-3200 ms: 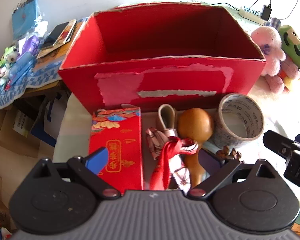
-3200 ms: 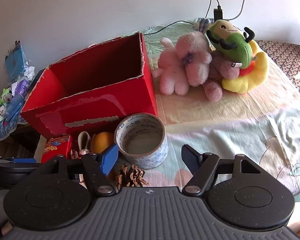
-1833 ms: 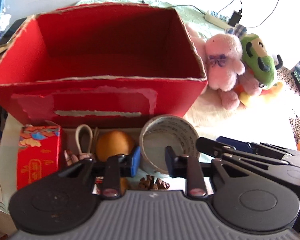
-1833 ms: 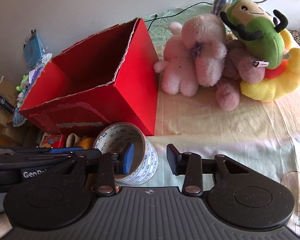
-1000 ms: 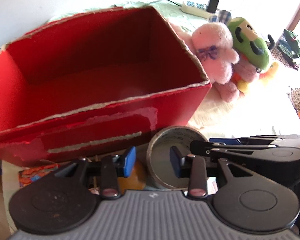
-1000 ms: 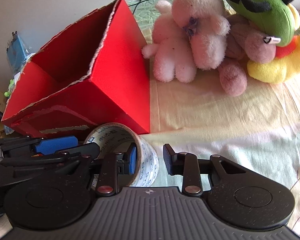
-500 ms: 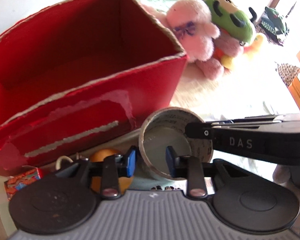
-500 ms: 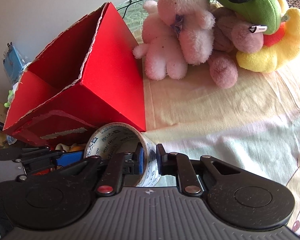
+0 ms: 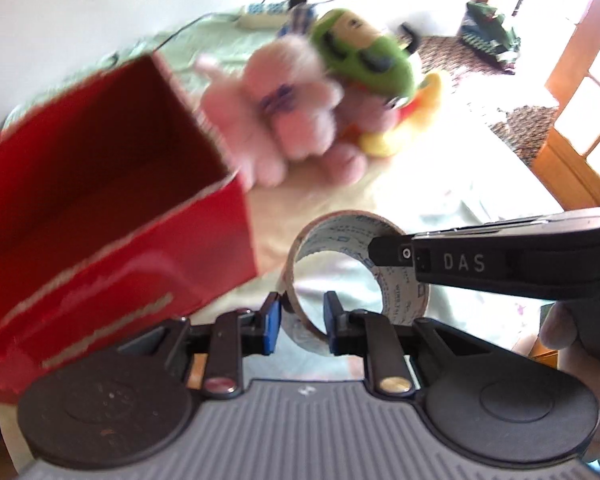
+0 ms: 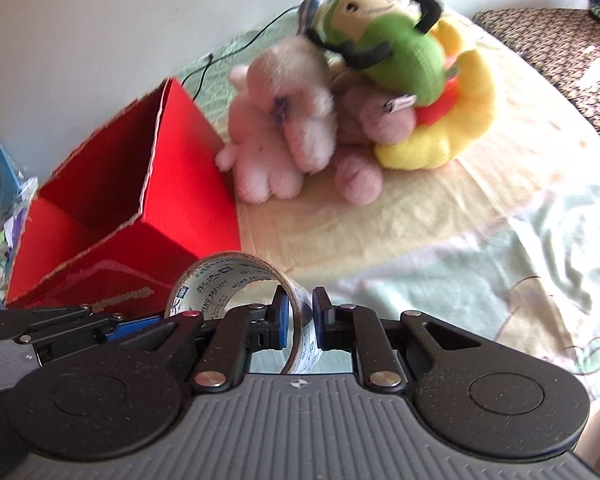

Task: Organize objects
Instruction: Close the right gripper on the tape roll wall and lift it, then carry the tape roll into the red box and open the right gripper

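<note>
Tape roll (image 10: 236,280) now lifting clear, both the left gripper (image 9: 300,316) and right gripper (image 10: 300,316) clenching opposite walls — heading, likely, into red box (image 10: 148,200).

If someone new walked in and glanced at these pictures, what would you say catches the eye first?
Probably the roll of tape in the foreground, pinched through its wall by the right gripper while the left gripper straddles its opposite wall. Just left of it sits a big open red box, and behind, on the bedsheet, a heap of soft toys topped by a green one.
</note>
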### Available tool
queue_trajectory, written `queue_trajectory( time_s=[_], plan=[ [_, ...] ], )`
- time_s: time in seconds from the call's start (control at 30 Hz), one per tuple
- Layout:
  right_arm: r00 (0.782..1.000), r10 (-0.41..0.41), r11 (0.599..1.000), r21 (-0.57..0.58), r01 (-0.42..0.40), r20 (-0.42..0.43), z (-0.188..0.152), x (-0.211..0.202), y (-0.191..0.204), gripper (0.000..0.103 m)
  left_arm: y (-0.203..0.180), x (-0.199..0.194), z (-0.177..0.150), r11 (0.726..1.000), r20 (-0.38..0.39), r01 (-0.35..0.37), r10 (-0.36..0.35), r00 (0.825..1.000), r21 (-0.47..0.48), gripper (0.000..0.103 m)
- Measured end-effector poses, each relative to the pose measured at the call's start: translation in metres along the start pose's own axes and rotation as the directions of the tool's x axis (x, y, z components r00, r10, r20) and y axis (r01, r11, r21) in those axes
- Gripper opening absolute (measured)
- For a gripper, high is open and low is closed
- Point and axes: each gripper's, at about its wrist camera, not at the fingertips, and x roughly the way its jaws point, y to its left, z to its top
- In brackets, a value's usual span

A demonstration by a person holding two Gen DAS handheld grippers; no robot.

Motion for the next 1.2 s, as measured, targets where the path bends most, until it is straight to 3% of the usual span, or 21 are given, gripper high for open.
queue_trajectory(
  time_s=[0.17,0.4,0.63,0.77,0.93,1.2],
  plan=[
    [0.996,-0.022,1.0,0.015,0.021,0.082,0.016,-0.021,0.006,0.014,-0.009,-0.027,0.019,0.998,0.087,0.05,-0.052,0.995,0.029,0.019],
    [0.976,-0.033,0.996,-0.072,0.049,0.216,0.045,-0.058,0.032,0.015,0.001,-0.06,0.059,0.998,0.183,0.065,-0.069,0.981,0.028,0.019],
    [0.962,0.034,0.987,-0.16,0.01,0.27,0.097,-0.069,0.083,0.015,0.038,-0.097,0.093,1.0,0.271,-0.01,0.012,0.962,-0.01,0.019],
    [0.966,0.077,0.977,-0.214,-0.023,0.247,0.115,-0.059,0.112,0.015,0.065,-0.106,0.107,0.995,0.281,-0.093,0.101,0.954,-0.044,0.019],
    [0.978,0.115,0.967,-0.243,-0.07,0.176,0.132,-0.03,0.141,0.015,0.102,-0.108,0.11,0.984,0.256,-0.14,0.163,0.953,-0.107,0.018],
    [0.995,0.097,0.954,-0.287,-0.084,0.031,0.119,0.031,0.178,0.015,0.16,-0.07,0.091,0.961,0.146,-0.185,0.217,0.965,-0.205,0.018]
  ],
)
